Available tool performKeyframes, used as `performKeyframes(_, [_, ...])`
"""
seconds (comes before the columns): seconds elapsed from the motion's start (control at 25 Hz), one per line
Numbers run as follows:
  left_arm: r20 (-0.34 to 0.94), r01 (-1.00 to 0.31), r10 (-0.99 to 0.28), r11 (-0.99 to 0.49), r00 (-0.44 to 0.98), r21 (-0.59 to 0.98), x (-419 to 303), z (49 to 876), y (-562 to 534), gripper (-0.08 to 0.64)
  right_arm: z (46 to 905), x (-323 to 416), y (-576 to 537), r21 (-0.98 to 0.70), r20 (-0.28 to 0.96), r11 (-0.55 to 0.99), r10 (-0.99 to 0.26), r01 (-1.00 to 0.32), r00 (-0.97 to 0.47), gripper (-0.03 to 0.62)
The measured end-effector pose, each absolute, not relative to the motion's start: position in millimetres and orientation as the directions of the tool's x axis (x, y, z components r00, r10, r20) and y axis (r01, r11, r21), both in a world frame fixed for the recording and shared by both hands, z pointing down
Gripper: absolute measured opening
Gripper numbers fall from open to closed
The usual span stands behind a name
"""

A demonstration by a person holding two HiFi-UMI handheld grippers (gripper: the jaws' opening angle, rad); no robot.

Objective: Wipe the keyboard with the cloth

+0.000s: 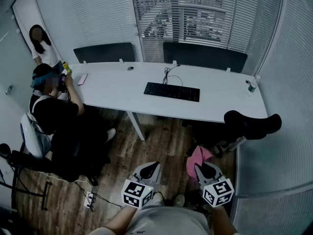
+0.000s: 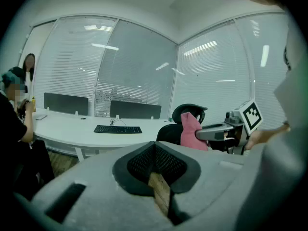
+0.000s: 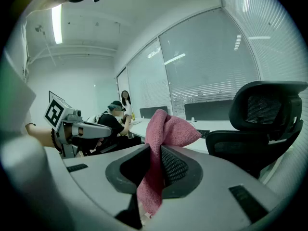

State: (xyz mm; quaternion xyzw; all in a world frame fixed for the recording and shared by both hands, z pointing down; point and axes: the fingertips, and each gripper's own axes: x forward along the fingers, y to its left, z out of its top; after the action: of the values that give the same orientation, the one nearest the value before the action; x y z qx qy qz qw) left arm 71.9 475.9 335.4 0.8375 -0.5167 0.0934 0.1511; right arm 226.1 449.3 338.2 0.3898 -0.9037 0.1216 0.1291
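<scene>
The black keyboard (image 1: 171, 91) lies on the white desk (image 1: 220, 102), far ahead of both grippers; it also shows in the left gripper view (image 2: 118, 129). My right gripper (image 1: 201, 169) is shut on a pink cloth (image 1: 199, 155), which sticks up from between its jaws (image 3: 166, 129) and hangs below them. My left gripper (image 1: 149, 170) is held beside it over the wood floor, jaws shut with nothing between them (image 2: 155, 147). Each gripper sees the other: the right gripper (image 2: 211, 133) with the cloth (image 2: 191, 131), and the left gripper (image 3: 98, 129).
A black office chair (image 1: 252, 124) stands at the desk's right end, between me and the desk. A seated person (image 1: 54, 116) and a standing person (image 1: 41, 45) are at the left. A phone (image 1: 82, 79), mouse (image 1: 130, 68) and bottle (image 1: 252, 85) sit on the desk. Cables lie on the floor (image 1: 90, 199).
</scene>
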Motion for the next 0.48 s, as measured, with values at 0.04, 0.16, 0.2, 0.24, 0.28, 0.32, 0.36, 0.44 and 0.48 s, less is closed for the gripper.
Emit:
performKeyframes(0.04, [0.313,-0.894,-0.837,-0.421,0.449,0.157,71.6,335.9,475.7,0.011,338.6,225.8,449.3,-0.119,0.329,0.666,-0.673,-0.736,-0.662,0.062])
performKeyframes(0.16, [0.314,-0.894,-0.836,-0.42,0.449,0.158,69.7,337.0,475.6,0.011,339.3,224.1,449.8,-0.119,0.33,0.665,-0.674,-0.737,-0.661,0.061])
performKeyframes(0.2, [0.314,-0.893,-0.837,-0.42,0.449,0.158,68.8,337.1,475.6,0.011,339.3,223.2,450.1,-0.119,0.329,0.665,-0.675,-0.738,-0.661,0.061])
performKeyframes(0.24, [0.312,-0.893,-0.837,-0.421,0.45,0.159,68.1,337.0,475.5,0.011,339.3,222.6,450.3,-0.118,0.329,0.664,-0.676,-0.739,-0.66,0.061])
performKeyframes(0.28, [0.309,-0.892,-0.837,-0.423,0.452,0.159,67.6,336.9,475.3,0.011,339.4,222.1,450.4,-0.117,0.329,0.662,-0.678,-0.741,-0.658,0.061])
performKeyframes(0.32, [0.307,-0.891,-0.837,-0.424,0.453,0.159,67.0,336.7,475.0,0.011,339.6,221.8,450.4,-0.116,0.329,0.659,-0.681,-0.743,-0.655,0.061])
performKeyframes(0.36, [0.306,-0.891,-0.837,-0.426,0.454,0.159,66.2,336.5,474.7,0.011,339.8,221.5,450.2,-0.117,0.329,0.655,-0.684,-0.746,-0.651,0.061])
performKeyframes(0.44, [0.305,-0.89,-0.836,-0.427,0.456,0.161,63.8,336.5,474.1,0.011,339.2,220.4,449.3,-0.124,0.325,0.647,-0.69,-0.753,-0.646,0.061])
performKeyframes(0.48, [0.306,-0.889,-0.835,-0.428,0.458,0.163,62.5,336.8,473.8,0.011,338.4,219.5,448.8,-0.131,0.319,0.645,-0.692,-0.753,-0.648,0.061])
